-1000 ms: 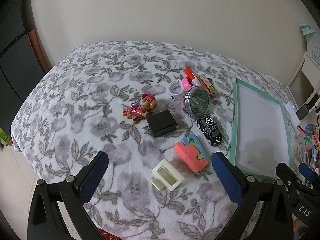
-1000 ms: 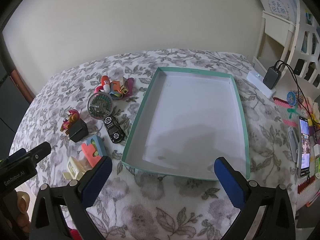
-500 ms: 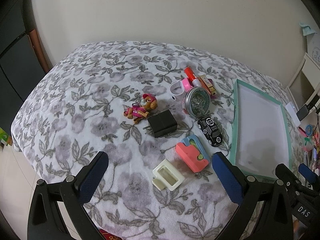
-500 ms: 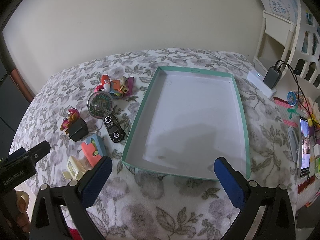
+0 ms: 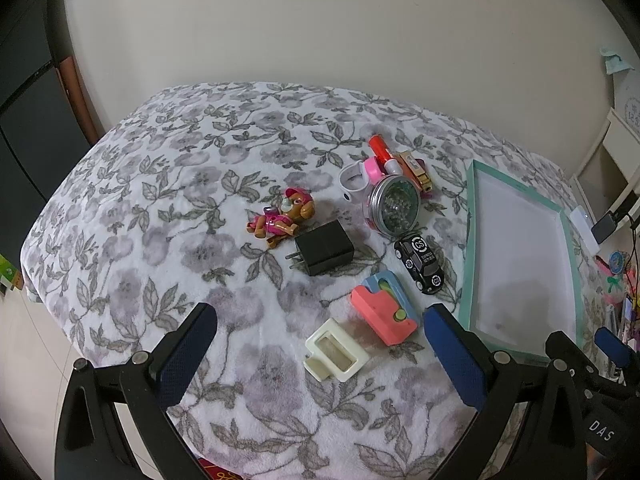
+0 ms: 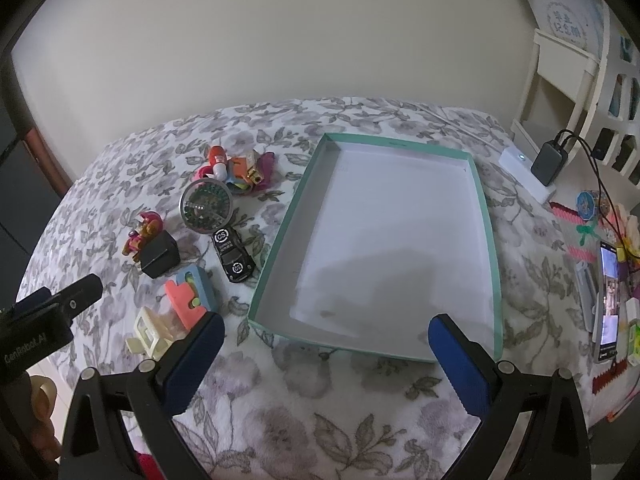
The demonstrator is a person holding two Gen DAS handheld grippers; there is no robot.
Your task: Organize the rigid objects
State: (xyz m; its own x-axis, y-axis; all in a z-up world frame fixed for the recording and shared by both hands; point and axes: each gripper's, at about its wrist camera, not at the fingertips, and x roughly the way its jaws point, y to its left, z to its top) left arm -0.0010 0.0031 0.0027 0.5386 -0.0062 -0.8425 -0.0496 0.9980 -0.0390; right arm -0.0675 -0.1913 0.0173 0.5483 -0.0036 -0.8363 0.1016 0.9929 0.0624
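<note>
Fingers of our left gripper [image 5: 320, 354] and right gripper [image 6: 322, 354] gape, empty; the cream frame [image 5: 336, 350] left of the teal tray [image 5: 468, 240] (light, stiff) suits an edge pinch.

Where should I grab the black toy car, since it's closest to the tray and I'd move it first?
Take the black toy car across its two long sides, at mid-body, coming from above. It lies flat on its wheels on the blanket, narrow across, with its length running roughly alongside the tray's edge. The open left hand-held gripper would likely need turning to straddle it.
</note>
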